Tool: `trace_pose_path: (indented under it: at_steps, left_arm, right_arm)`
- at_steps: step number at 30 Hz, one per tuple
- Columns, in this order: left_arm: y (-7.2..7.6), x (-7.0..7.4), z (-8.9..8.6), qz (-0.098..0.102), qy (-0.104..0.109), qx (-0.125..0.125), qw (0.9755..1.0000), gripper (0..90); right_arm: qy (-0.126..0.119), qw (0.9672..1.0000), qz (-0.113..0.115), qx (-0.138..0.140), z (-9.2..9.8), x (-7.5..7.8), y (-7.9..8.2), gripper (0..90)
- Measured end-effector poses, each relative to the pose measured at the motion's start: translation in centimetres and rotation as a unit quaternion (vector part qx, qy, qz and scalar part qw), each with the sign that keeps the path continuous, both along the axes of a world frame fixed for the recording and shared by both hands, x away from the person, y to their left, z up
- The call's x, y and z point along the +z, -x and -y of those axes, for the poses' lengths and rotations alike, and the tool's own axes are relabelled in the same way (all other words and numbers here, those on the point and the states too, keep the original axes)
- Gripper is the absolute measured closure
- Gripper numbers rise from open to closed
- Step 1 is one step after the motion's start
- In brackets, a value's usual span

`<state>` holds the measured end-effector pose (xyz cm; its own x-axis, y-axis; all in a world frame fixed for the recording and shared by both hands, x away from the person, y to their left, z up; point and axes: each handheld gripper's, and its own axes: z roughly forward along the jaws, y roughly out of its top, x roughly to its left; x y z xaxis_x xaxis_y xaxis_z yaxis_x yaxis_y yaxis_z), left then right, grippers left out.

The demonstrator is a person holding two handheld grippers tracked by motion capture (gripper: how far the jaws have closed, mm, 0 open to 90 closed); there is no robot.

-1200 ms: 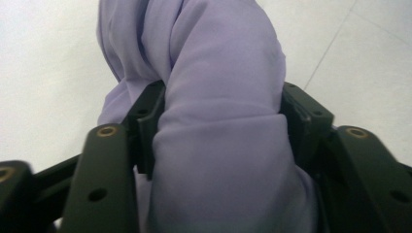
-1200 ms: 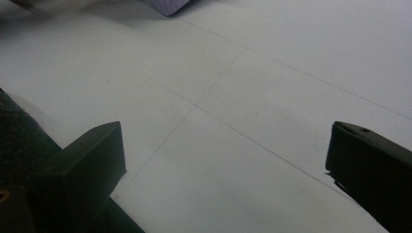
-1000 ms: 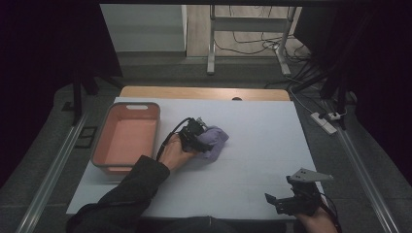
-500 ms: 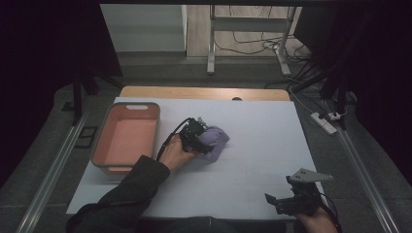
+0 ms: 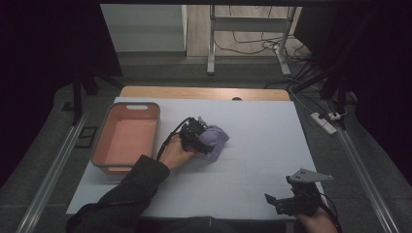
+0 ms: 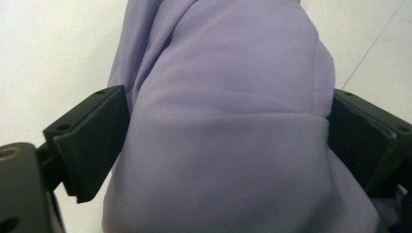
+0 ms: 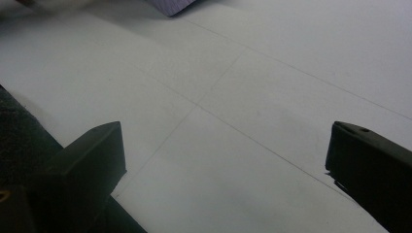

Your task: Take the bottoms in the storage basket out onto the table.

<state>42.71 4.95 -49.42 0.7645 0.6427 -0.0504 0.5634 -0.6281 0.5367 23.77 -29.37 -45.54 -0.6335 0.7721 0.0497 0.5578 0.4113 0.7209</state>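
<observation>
A crumpled purple cloth (image 5: 217, 137) lies on the white table (image 5: 262, 126), a little left of centre. My left gripper (image 5: 205, 142) reaches into it from the left. In the left gripper view the cloth (image 6: 218, 48) bulges between the two black jaws of the left gripper (image 6: 228, 114), which stand wide apart. They have just been opening, and the fabric still lies between them. My right gripper (image 5: 281, 190) rests near the table's front right edge. In its own view the right gripper (image 7: 226, 141) is open over bare table, with a corner of the cloth (image 7: 172, 6) far off.
A pink tray (image 5: 104, 145) sits at the table's left side, close to my left forearm. A power strip (image 5: 324, 122) and cables lie on the floor beyond the right edge. A wooden strip (image 5: 204, 93) borders the far edge.
</observation>
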Motion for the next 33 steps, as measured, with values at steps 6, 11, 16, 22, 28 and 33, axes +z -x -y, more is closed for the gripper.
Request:
trace_pose_path:
  at_steps: [6,11,16,22,28,33]
  left_arm:
    - [0.0,0.22,-0.05,-0.007,0.006,-0.001,1.0,6.8]
    - [-0.01,0.29,-0.14,-0.015,0.016,-0.011,0.9997,3.4]
    - [-0.12,0.23,-0.31,-0.025,0.032,-0.018,0.999,0.0]
    - [-0.12,0.33,-0.47,-0.023,0.047,-0.026,0.9983,0.0]
    - [-0.06,0.51,-0.55,-0.024,0.063,-0.033,0.9972,0.0]
    - [0.09,0.74,-0.58,-0.012,0.063,-0.049,0.9968,0.0]
  right_arm:
    - [0.0,1.0,0.0,0.0,0.0,0.0,0.01,0.5]
    - [0.0,1.0,0.0,-0.001,-0.02,0.0,0.02,0.5]
    - [0.0,1.0,0.0,-0.001,-0.02,0.0,0.02,0.5]
    - [0.0,1.0,0.0,0.0,-0.02,0.0,0.03,0.5]
    - [0.0,1.0,0.0,0.0,-0.02,0.0,0.03,0.5]
    - [0.0,1.0,0.0,0.0,-0.02,0.0,0.04,0.5]
